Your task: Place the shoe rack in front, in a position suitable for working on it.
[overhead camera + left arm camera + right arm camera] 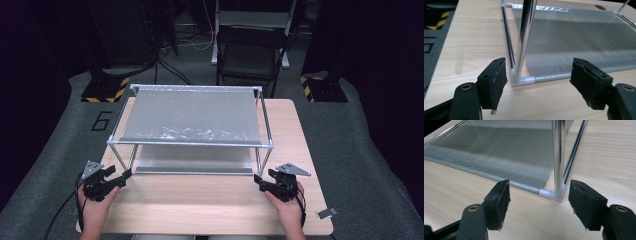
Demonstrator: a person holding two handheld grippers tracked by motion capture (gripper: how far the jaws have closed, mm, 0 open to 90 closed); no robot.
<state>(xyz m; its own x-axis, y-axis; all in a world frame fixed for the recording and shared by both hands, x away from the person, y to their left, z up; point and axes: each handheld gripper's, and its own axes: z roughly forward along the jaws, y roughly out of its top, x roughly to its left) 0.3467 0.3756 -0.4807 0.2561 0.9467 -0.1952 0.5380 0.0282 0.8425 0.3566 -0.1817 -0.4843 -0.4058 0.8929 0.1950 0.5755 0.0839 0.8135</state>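
A two-level rack (190,144) of shiny metal tubes with grey fabric shelves stands on the wooden table (210,210). My left gripper (122,176) is held low just before the rack's front left corner. In the left gripper view its jaws (539,72) stand open, with the upright post (524,37) and white corner joint (522,80) a little beyond them, untouched. My right gripper (257,181) sits before the front right corner. There too the jaws (539,192) are open, facing the post (559,155) and its corner joint (552,193), with nothing between the pads.
Behind the table stands a dark folding chair (252,50). Two stand bases with yellow-black stripes (105,90) (320,87) sit on the grey floor mat at the back corners. A small grey tag (326,213) lies on the floor beside the table's right front corner.
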